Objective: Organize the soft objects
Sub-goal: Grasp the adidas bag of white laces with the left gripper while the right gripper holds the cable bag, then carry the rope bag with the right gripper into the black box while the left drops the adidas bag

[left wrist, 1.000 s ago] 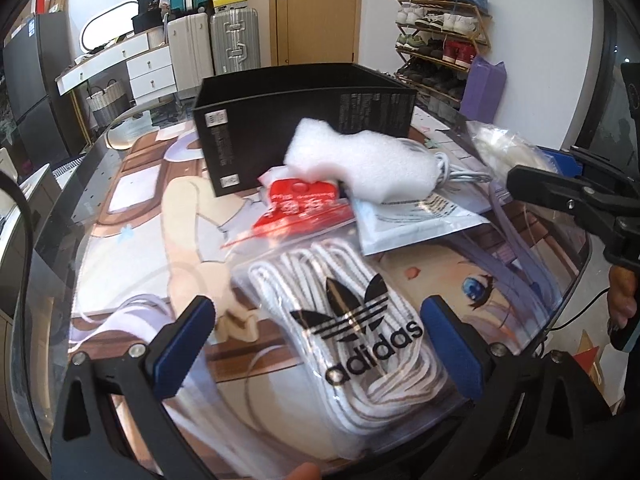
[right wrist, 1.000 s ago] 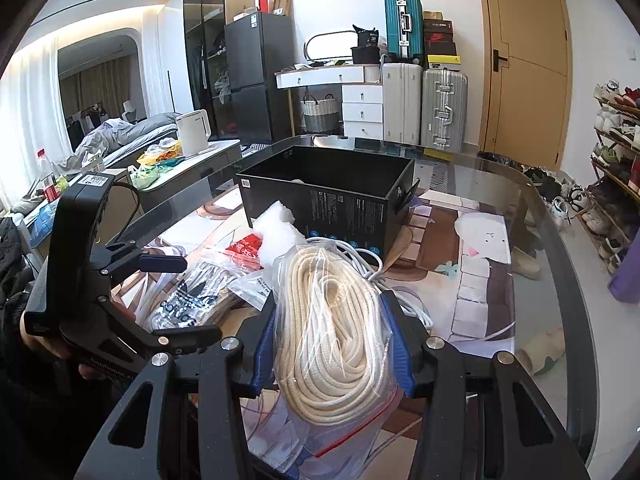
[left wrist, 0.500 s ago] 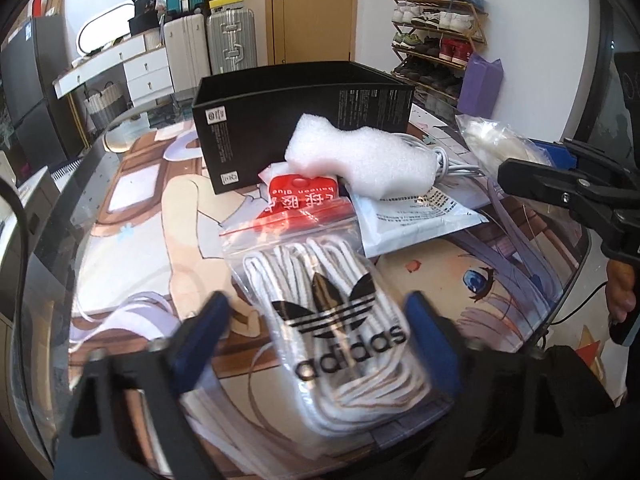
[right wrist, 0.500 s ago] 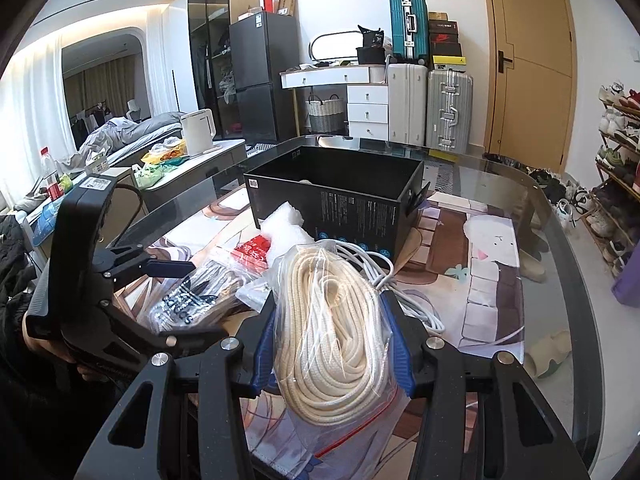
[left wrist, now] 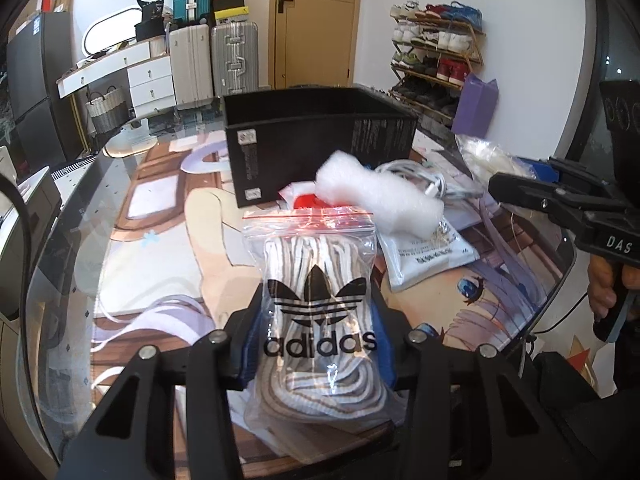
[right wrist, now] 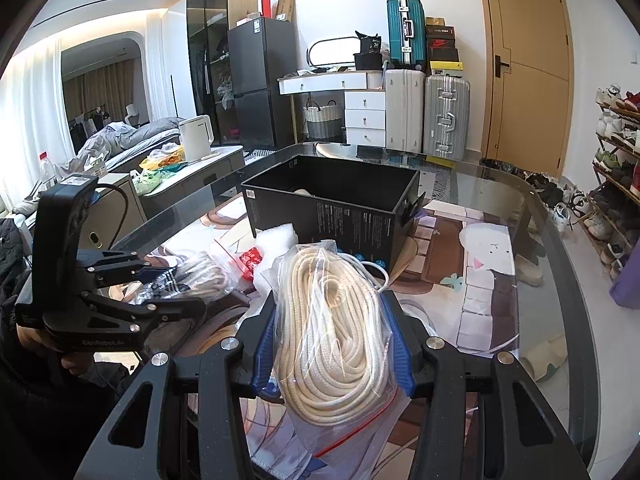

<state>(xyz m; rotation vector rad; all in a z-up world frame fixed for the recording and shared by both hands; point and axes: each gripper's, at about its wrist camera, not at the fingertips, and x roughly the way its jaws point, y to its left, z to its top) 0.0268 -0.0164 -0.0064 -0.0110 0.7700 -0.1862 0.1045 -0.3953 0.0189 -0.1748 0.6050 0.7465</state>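
Note:
A clear zip bag of white laces with an adidas logo stands upright between the blue pads of my left gripper. The jaws are closing and the pads press its sides. The same bag shows in the right wrist view, inside the left gripper. My right gripper is shut on a clear bag of cream rope, held above the table. An open black box stands beyond both, and something pale lies inside it.
White foam, a red packet, a white cable and a printed white pouch lie before the box on the glass table with its cartoon mat. A person's hand holds the right gripper.
The left jaws have closed in from wide open onto the adidas bag, and the bag has come up from lying flat to standing upright. The right gripper and rope bag have not moved.

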